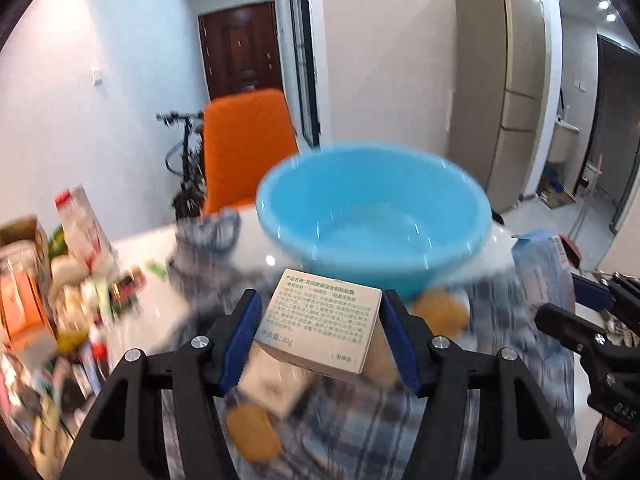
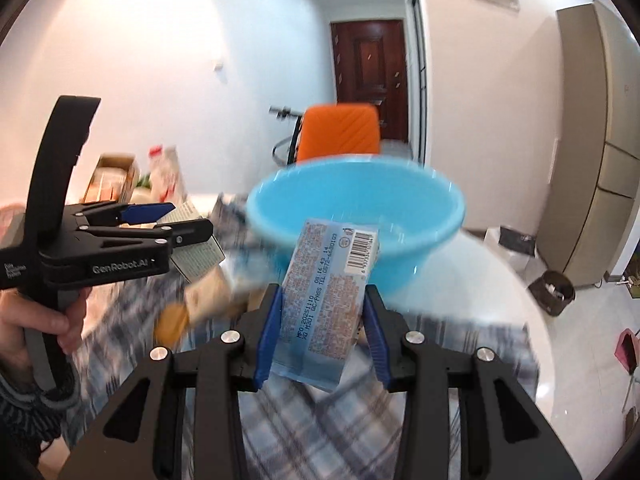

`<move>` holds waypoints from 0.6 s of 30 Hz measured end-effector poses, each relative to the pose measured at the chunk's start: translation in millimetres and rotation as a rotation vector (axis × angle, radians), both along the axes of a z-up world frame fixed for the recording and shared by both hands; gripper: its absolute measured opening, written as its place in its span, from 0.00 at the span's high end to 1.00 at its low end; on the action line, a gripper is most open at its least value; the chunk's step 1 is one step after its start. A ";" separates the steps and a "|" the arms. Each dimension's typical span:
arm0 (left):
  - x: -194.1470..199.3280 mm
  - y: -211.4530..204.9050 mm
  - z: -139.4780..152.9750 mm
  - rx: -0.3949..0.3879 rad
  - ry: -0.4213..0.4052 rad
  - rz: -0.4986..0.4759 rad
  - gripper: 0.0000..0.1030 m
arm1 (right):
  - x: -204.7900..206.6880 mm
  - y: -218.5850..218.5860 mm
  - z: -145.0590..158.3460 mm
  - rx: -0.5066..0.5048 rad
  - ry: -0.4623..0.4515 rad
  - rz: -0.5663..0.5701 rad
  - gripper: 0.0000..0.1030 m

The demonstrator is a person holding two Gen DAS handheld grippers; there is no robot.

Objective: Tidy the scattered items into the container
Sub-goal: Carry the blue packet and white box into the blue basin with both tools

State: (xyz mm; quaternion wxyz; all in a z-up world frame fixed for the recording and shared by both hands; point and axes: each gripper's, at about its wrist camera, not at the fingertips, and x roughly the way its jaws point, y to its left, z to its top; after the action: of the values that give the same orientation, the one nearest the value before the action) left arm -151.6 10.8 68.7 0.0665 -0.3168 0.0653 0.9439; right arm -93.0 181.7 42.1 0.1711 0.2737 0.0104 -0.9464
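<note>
A light blue plastic basin [image 1: 374, 216] [image 2: 356, 216] stands on the table ahead of both grippers. My left gripper [image 1: 320, 320] is shut on a small white box [image 1: 324, 320] with printed text, held above the plaid cloth [image 1: 360, 432]. My right gripper [image 2: 324, 316] is shut on a blue snack packet [image 2: 328, 300] with a barcode, lifted just short of the basin. In the right wrist view the left gripper [image 2: 176, 220] shows at the left, with the white box [image 2: 196, 256] between its jaws. Round tan biscuits [image 1: 442, 312] and a second white box [image 1: 276, 384] lie on the cloth below.
A heap of cartons, bottles and boxes [image 1: 52, 292] crowds the table's left side. An orange chair [image 1: 248, 148] stands behind the table, a bicycle [image 1: 188, 160] beyond it. A tall beige cabinet [image 1: 500, 92] is at the right. A person's hand [image 2: 44, 324] grips the left tool.
</note>
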 end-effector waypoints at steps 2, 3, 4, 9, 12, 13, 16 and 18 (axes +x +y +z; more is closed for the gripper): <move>-12.4 9.1 12.3 -0.008 0.022 -0.001 0.38 | -9.4 0.4 7.8 0.002 0.018 -0.017 0.62; -18.9 14.0 17.2 -0.005 0.029 -0.003 0.38 | -13.4 0.5 9.5 0.002 0.023 -0.023 0.62; -24.6 18.1 20.7 -0.003 0.032 -0.004 0.38 | -17.9 1.0 10.0 0.001 0.023 -0.029 0.62; -55.2 36.5 32.9 0.012 0.042 0.019 0.38 | -46.0 8.6 11.4 -0.030 0.007 -0.084 0.62; -75.1 43.2 35.8 0.005 0.034 0.037 0.38 | -68.6 14.8 17.9 -0.041 -0.004 -0.102 0.62; -80.5 44.5 35.8 -0.001 0.033 0.043 0.38 | -75.8 15.9 20.6 -0.040 -0.002 -0.109 0.62; -95.6 48.1 31.9 -0.035 0.022 0.060 0.38 | -99.1 18.6 26.8 -0.024 -0.012 -0.117 0.62; -106.4 47.4 27.4 -0.048 0.004 0.065 0.38 | -116.4 19.4 27.1 -0.027 -0.048 -0.105 0.62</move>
State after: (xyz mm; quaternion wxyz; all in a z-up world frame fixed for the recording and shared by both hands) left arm -258.0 58.1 96.2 0.0280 -0.3184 0.0777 0.9443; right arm -209.4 201.2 69.2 0.1250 0.2941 -0.0209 -0.9473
